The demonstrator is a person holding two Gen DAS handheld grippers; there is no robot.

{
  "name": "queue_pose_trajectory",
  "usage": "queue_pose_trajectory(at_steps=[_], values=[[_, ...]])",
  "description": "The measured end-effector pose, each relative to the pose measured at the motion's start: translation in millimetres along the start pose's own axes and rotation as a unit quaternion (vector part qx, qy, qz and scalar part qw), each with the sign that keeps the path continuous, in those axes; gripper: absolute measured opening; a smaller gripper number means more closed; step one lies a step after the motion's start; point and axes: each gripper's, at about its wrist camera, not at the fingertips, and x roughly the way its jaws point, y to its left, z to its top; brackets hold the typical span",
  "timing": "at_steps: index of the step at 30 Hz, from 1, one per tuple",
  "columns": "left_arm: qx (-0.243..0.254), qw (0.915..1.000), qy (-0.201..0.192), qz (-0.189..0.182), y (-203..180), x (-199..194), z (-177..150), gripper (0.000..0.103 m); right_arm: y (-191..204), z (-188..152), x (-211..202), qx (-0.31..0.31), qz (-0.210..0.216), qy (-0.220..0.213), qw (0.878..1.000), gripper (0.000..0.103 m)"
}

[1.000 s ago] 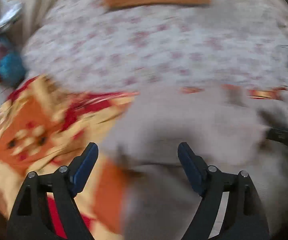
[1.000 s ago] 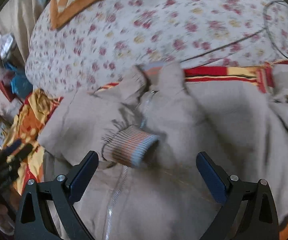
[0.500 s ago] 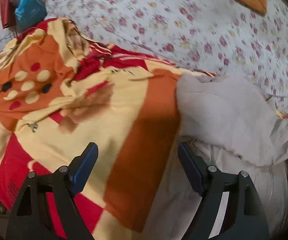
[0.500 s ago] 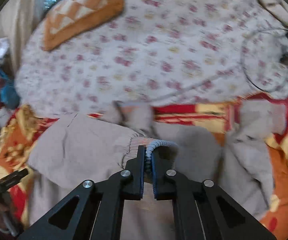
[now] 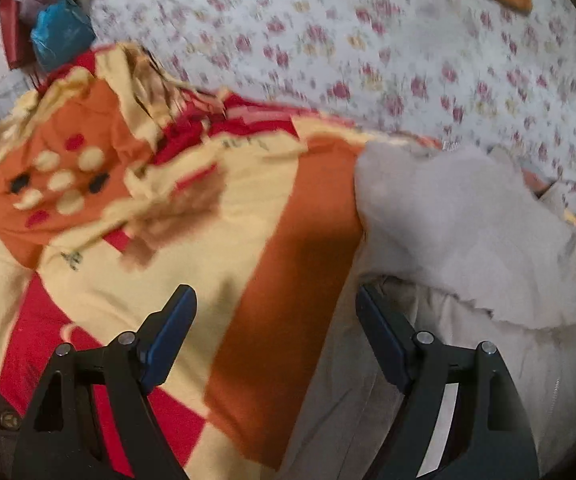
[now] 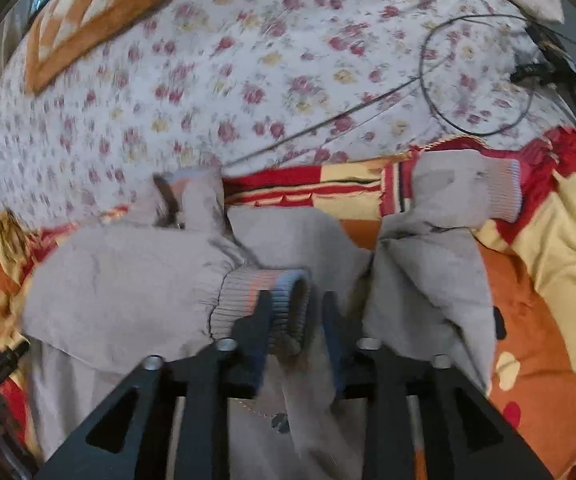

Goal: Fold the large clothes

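We see the beige jacket (image 6: 128, 280) lying on the patchwork blanket (image 5: 216, 240), which covers one flowered bed sheet (image 6: 228, 80); its left sleeve (image 6: 120, 292) is now laid across the chest, where a second ago it lay bunched near the zipper; this means, we judge, that the first sleeve fold is nearly finished. The right gripper (image 6: 294, 312), clenched on the ribbed cuff (image 6: 260, 300) half a second ago, is opening now, and the cuff is between its jaws, which seem already loose. The left gripper (image 5: 276, 328) is released and holds nothing, above the blanket beside the jacket's edge. We count one jacket, two sleeves, two cuffs; the other cuff (image 6: 500, 188) is unfolded.
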Motion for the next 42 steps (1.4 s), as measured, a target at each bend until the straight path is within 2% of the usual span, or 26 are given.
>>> queue_pose_trajectory(at_steps=[3,7,10,14,16,17,20,21,23,25,26,28,32,35,37,42], values=[[-0.001,0.9996,-0.027,-0.002,-5,-12,8,0.082,1,3,-12,0.005,0.029,-0.022,0.999,0.030],[0.028,0.9990,-0.010,-0.034,-35,-10,26,0.082,28,-1,4,-0.034,0.094,0.011,0.995,0.029],[0.046,0.9985,0.008,-0.031,-59,8,31,0.082,47,-5,25,-0.078,0.076,0.019,0.994,0.027],[0.058,0.9975,0.035,-0.020,-74,38,21,0.082,41,-10,64,-0.076,0.038,0.052,0.995,0.026],[0.057,0.9966,0.055,-0.022,-73,53,14,0.083,33,-13,82,-0.068,0.037,0.062,0.995,0.027],[0.052,0.9966,0.058,-0.026,-71,56,12,0.083,31,-14,84,-0.065,0.040,0.053,0.996,0.027],[0.043,0.9971,0.055,-0.032,-68,54,12,0.083,31,-10,77,-0.063,0.049,0.055,0.995,0.029],[0.046,0.9972,0.051,-0.031,-67,51,12,0.083,29,-8,72,-0.058,0.059,0.057,0.995,0.031],[0.047,0.9976,0.042,-0.029,-67,45,12,0.082,16,-2,53,-0.032,0.080,0.053,0.995,0.042],[0.044,0.9980,0.034,-0.030,-66,40,12,0.082,-5,7,32,-0.003,0.067,0.026,0.997,0.062],[0.040,0.9982,0.030,-0.032,-65,36,12,0.082,-12,10,28,0.008,0.055,0.018,0.998,0.064],[0.034,0.9984,0.022,-0.040,-65,30,14,0.082,-28,11,24,0.032,0.045,0.016,0.998,0.064],[0.037,0.9981,-0.010,-0.047,-68,13,15,0.082,-43,3,28,0.073,0.073,0.028,0.994,0.063],[0.042,0.9979,-0.019,-0.045,-70,11,14,0.082,-27,-2,29,0.052,0.086,0.026,0.995,0.060],[0.044,0.9980,-0.017,-0.042,-73,13,13,0.082,-12,-4,27,0.028,0.093,0.018,0.995,0.044],[0.050,0.9980,-0.014,-0.035,-77,19,10,0.082,29,-13,26,-0.032,0.117,0.014,0.993,0.042]])
